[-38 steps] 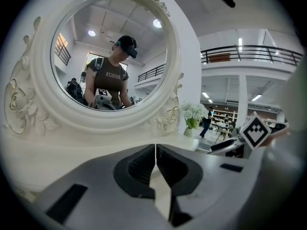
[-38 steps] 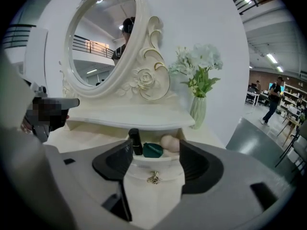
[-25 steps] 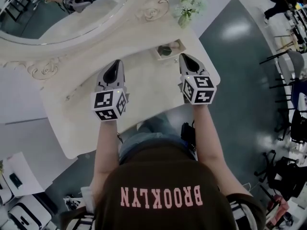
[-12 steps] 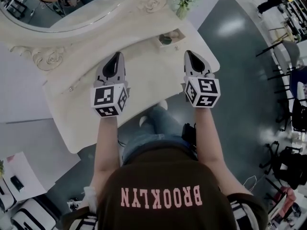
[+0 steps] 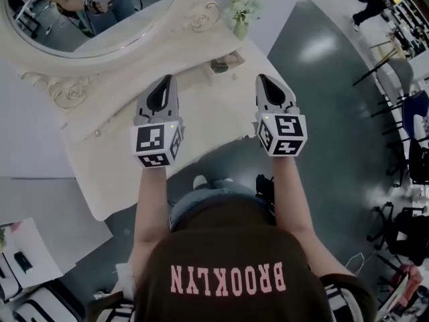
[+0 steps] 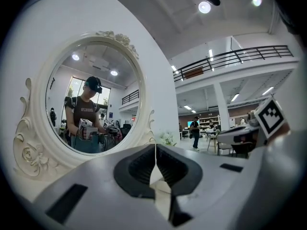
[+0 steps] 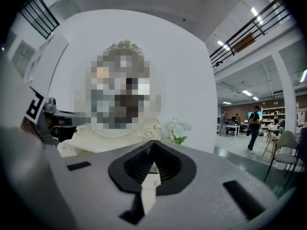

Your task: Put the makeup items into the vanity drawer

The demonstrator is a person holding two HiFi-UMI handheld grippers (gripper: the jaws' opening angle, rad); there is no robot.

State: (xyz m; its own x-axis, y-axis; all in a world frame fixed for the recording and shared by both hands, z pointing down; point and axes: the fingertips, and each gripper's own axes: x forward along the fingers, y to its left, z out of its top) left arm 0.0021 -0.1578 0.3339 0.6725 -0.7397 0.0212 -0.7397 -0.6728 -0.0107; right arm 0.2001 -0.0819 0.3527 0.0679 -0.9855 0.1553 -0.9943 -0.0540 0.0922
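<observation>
A cream vanity table (image 5: 201, 116) stands below me, its oval mirror (image 5: 87, 19) at the back left. At the back right of the top lies a small tray (image 5: 232, 59) with a dark round makeup item (image 5: 218, 66) in it; its other contents are too small to tell. No drawer front shows from above. My left gripper (image 5: 167, 79) is shut and empty above the table's middle. My right gripper (image 5: 262, 78) is shut and empty over the table's right front edge, just short of the tray. In the gripper views the left gripper (image 6: 155, 147) and the right gripper (image 7: 152, 145) both show closed jaws with nothing between them.
A vase of white flowers (image 5: 240, 9) stands at the table's back right corner, also seen as flowers (image 7: 176, 131). Dark floor (image 5: 322, 113) lies to the right, with chairs (image 5: 409, 126) further out. White cases (image 5: 27, 294) sit at lower left. A person (image 6: 194, 131) walks far off.
Both grippers have drawn back toward the table's front edge and the table looks farther away; the right gripper's cube now hangs over the floor. Both stay shut.
</observation>
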